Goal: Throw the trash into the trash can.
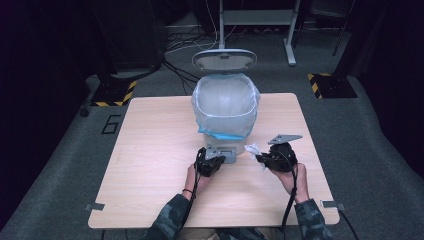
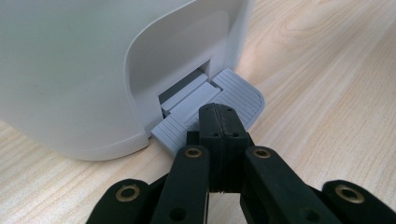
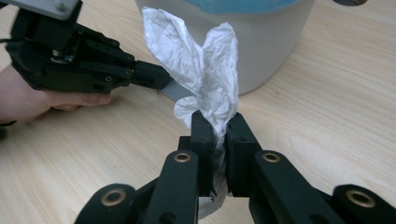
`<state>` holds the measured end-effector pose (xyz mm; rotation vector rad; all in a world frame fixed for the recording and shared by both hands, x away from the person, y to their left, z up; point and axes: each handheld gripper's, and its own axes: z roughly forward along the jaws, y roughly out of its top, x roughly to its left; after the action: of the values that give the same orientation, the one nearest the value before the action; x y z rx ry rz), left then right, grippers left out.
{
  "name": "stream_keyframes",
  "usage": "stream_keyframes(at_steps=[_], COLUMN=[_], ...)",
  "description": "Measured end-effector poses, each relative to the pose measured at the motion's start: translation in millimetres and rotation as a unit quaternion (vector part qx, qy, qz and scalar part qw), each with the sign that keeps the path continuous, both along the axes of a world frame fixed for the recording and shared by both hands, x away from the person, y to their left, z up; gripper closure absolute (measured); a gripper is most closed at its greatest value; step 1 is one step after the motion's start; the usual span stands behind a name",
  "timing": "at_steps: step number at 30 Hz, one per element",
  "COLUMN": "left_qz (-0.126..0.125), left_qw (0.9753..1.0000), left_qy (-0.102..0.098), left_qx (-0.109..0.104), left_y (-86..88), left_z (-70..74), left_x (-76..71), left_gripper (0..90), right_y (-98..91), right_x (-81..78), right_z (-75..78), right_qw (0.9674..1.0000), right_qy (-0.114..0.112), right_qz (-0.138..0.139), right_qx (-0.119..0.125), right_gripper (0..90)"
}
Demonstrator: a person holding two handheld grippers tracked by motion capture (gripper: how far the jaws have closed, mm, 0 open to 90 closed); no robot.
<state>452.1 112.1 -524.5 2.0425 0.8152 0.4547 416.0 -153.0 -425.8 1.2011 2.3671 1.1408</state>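
Observation:
A white pedal bin (image 1: pixel 226 107) lined with a clear-blue bag stands mid-table with its lid (image 1: pixel 224 59) up. My left gripper (image 1: pixel 216 157) is shut, its tips pressing down on the grey pedal (image 2: pixel 217 105) at the bin's foot (image 2: pixel 93 93). My right gripper (image 1: pixel 260 159) is shut on a crumpled white tissue (image 3: pixel 205 70), held just above the table to the right of the bin's base (image 3: pixel 261 42). The tissue (image 1: pixel 253 150) sticks up from between the jaws. In the right gripper view, the left gripper (image 3: pixel 159 77) lies at the left beside a hand.
The wooden table (image 1: pixel 150 150) has bare surface to the left and right of the bin. Metal clips (image 1: pixel 94 206) sit at the front corners. Behind the table are a stand's legs (image 1: pixel 290 50), cables and yellow-black floor markers (image 1: pixel 114 93).

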Motion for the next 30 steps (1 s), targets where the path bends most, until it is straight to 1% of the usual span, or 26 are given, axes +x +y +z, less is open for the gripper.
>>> stream_keyframes(at_steps=[5,7,8,10,13,14,15,16,17,18,19,21,22,23,26,30], left_qz=[0.0,0.001,0.001,0.001,0.001,0.001,0.001,0.001,0.001,0.001,0.001,0.001,0.001,0.0,-0.001,0.0], left_qw=[1.0,1.0,1.0,1.0,1.0,1.0,1.0,1.0,1.0,1.0,1.0,1.0,1.0,1.0,1.0,1.0], left_qy=[-0.001,-0.002,-0.002,-0.002,-0.002,-0.002,-0.002,-0.001,-0.002,-0.002,-0.001,-0.002,-0.002,-0.001,0.0,0.0], left_qx=[0.001,0.002,0.002,0.002,0.002,0.002,0.002,0.002,0.001,0.001,0.002,0.002,0.001,0.002,0.002,0.002], left_y=[-0.2,-0.6,-0.6,-0.6,-0.5,-0.6,-0.6,-0.3,-0.5,-0.5,-0.4,-0.6,-0.5,-0.3,-0.1,-0.3], left_z=[0.0,-0.1,-0.1,-0.1,-0.1,-0.1,-0.1,0.0,-0.1,-0.1,0.0,-0.1,-0.1,0.1,0.2,0.1], left_x=[-0.3,-0.6,-0.6,-0.6,-0.5,-0.6,-0.6,-0.3,-0.5,-0.5,-0.4,-0.5,-0.5,-0.5,-0.2,-0.5], left_gripper=[90.0,90.0,90.0,90.0,90.0,90.0,90.0,90.0,90.0,90.0,90.0,90.0,90.0,90.0,90.0,90.0], right_y=[-3.7,-4.4,-5.0,-5.7,-6.7,-6.9,-6.9,-8.6,-9.0,-9.0,-9.3,-9.7,-10.3,-11.0,-12.7,-17.7], right_x=[-0.9,-1.2,-2.6,-2.8,-5.2,-5.6,-5.6,-5.4,-5.3,-5.3,-5.7,-5.4,-5.4,-5.2,-5.1,-5.3], right_z=[12.1,14.3,19.7,21.7,32.5,34.3,34.3,39.1,40.6,40.6,45.4,46.8,51.7,53.4,57.3,67.0], right_qw=[1.0,0.9999,0.9999,0.9998,0.9995,0.9995,0.9995,0.9996,0.9996,0.9996,0.9996,0.9995,0.9994,0.9994,0.9993,0.9993], right_qy=[-0.007,-0.009,-0.011,-0.013,-0.022,-0.021,-0.021,-0.02,-0.022,-0.022,-0.023,-0.024,-0.025,-0.026,-0.028,-0.031], right_qz=[0.002,0.004,0.003,0.006,0.007,0.004,0.004,0.005,0.006,0.006,0.008,0.01,0.01,0.011,0.01,0.009], right_qx=[-0.005,-0.006,-0.01,-0.012,-0.019,-0.021,-0.021,-0.017,-0.016,-0.016,-0.017,-0.016,-0.021,-0.022,-0.02,-0.017], right_gripper=[84.1,84.1,84.2,84.1,84.4,84.4,84.4,84.4,84.4,84.4,84.4,84.4,84.4,84.4,84.4,84.4])
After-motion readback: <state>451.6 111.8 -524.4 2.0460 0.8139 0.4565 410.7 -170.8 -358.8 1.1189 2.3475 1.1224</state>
